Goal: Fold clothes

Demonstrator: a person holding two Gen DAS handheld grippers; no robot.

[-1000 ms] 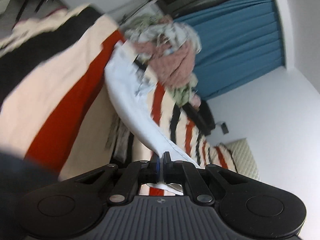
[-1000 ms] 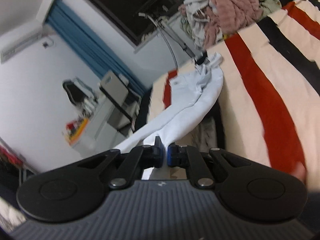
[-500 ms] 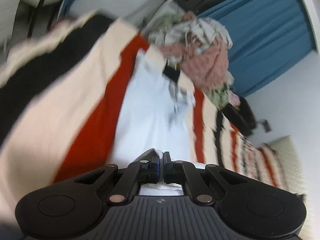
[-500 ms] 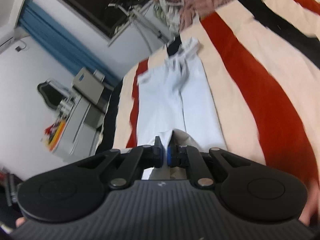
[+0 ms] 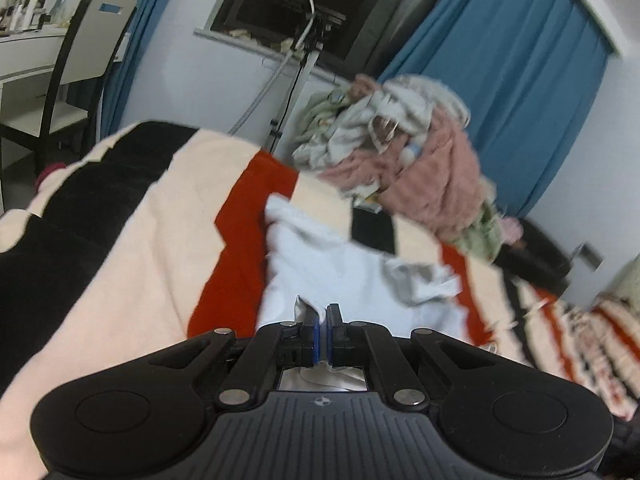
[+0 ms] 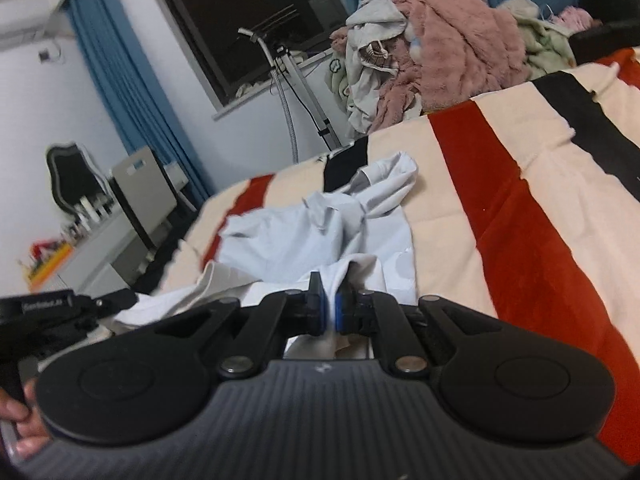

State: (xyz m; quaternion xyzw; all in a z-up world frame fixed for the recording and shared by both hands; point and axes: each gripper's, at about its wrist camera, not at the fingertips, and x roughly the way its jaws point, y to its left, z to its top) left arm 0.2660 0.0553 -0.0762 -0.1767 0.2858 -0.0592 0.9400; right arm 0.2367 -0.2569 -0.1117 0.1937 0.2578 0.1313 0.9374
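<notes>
A pair of pale blue trousers (image 5: 328, 268) lies on the striped blanket (image 5: 140, 248), legs bunched toward me. My left gripper (image 5: 323, 334) is shut on one leg end of the trousers, low over the blanket. In the right wrist view the trousers (image 6: 320, 232) lie crumpled on the striped blanket (image 6: 520, 216), and my right gripper (image 6: 328, 304) is shut on the other leg end. The left gripper's body (image 6: 60, 308) shows at that view's left edge.
A heap of unfolded clothes (image 5: 412, 164), pink and grey-green, sits at the far end of the bed, also in the right wrist view (image 6: 436, 52). A tripod stand (image 5: 296, 80) and blue curtains (image 5: 500, 92) stand behind. A chair and desk (image 5: 64, 80) are at left.
Both grippers have brought the trouser leg ends forward and down toward the waist end. The trousers went from stretched out to slack and bunched on the blanket.
</notes>
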